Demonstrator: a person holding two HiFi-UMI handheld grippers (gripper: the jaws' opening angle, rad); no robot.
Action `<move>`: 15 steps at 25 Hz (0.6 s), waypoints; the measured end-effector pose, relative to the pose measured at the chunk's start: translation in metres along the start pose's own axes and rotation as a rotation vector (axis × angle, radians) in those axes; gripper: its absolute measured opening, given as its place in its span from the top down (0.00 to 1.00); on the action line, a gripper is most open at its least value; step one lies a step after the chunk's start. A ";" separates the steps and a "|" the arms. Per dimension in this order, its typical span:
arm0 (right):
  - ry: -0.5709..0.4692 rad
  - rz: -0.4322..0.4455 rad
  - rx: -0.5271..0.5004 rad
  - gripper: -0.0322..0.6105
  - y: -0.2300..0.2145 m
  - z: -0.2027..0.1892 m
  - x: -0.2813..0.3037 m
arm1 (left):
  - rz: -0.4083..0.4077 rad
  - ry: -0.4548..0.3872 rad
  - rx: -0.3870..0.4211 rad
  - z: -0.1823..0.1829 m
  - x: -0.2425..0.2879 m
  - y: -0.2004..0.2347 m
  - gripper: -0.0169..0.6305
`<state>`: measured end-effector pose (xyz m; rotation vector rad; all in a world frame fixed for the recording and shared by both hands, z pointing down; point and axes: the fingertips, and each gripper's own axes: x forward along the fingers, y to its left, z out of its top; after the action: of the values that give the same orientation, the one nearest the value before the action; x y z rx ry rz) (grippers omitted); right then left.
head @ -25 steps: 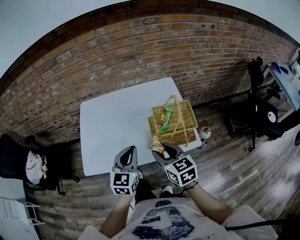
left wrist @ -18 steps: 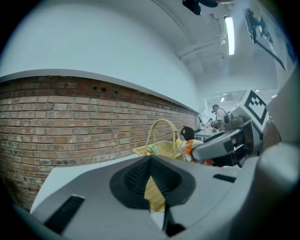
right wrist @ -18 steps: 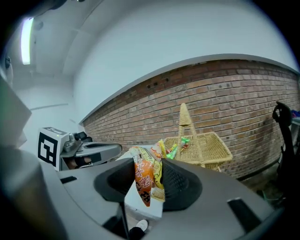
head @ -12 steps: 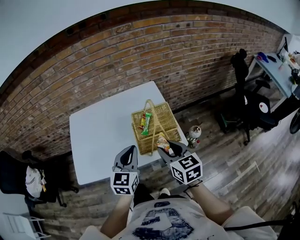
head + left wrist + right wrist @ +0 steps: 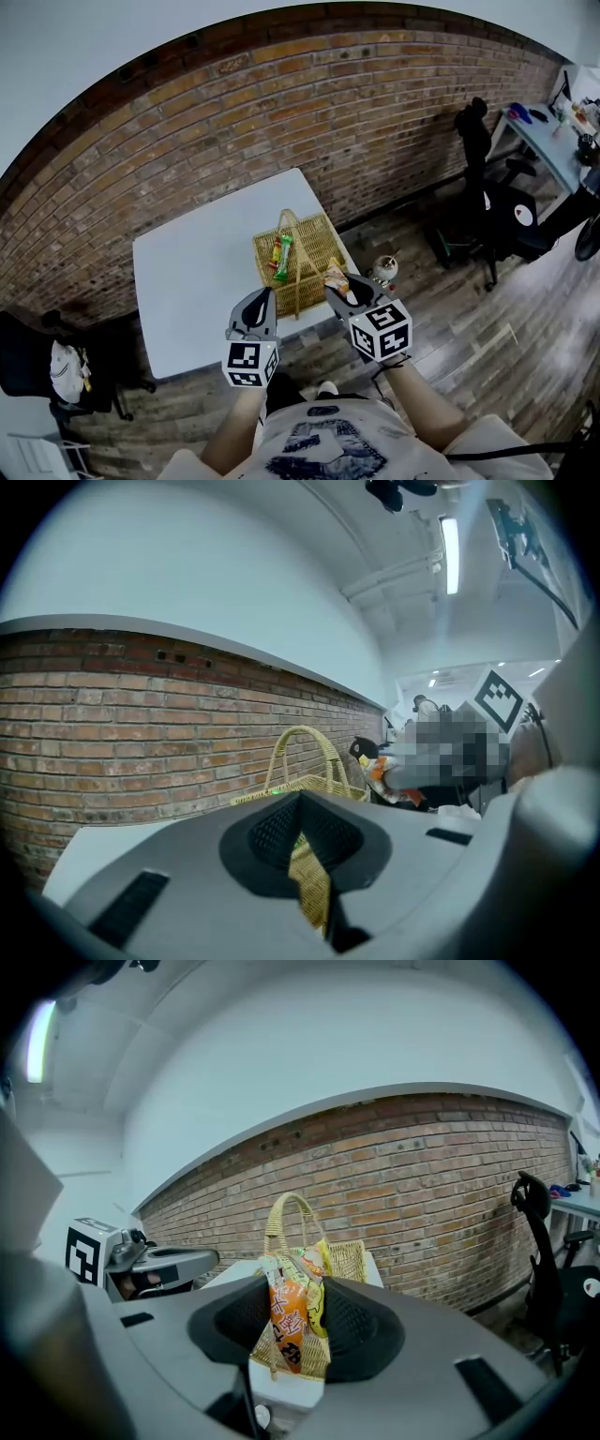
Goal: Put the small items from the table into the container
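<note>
Since a second ago your right gripper (image 5: 339, 284) has carried the orange-and-yellow snack packet (image 5: 286, 1326) from the near left corner of the wicker basket (image 5: 323, 230) across to its near right corner, and the head view has swung so the table (image 5: 187, 281) sits further left; the jaws are clamped on the packet as before, so nothing has been dropped yet. From the right gripper view the basket looks to be just ahead of the packet rather than under it; you likely need to reach in over the rim before letting go. Your left gripper (image 5: 257, 302) has travelled alongside, jaws together and empty. The count: one basket, two grippers, one packet in hand; inside the basket two more, as far as I can tell: a green one (image 5: 281, 272) and a red one (image 5: 277, 249); none on the bare tabletop, so this looks like the last.
</note>
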<state>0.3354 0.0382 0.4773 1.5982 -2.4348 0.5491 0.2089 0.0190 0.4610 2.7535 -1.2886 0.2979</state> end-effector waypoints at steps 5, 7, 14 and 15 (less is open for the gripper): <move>0.004 -0.020 -0.003 0.68 -0.018 0.007 0.012 | -0.001 0.007 0.001 0.000 0.009 0.005 0.90; 0.004 -0.023 -0.011 0.68 -0.021 0.010 0.016 | -0.002 0.009 0.002 -0.001 0.012 0.006 0.90; 0.007 -0.025 -0.035 0.68 -0.031 0.022 0.031 | -0.006 0.008 0.005 0.002 0.023 0.012 0.90; 0.010 -0.026 -0.040 0.68 -0.033 0.023 0.034 | -0.005 0.006 0.003 0.003 0.024 0.013 0.90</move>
<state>0.3528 -0.0109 0.4748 1.6047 -2.3991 0.4999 0.2148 -0.0079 0.4633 2.7558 -1.2808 0.3083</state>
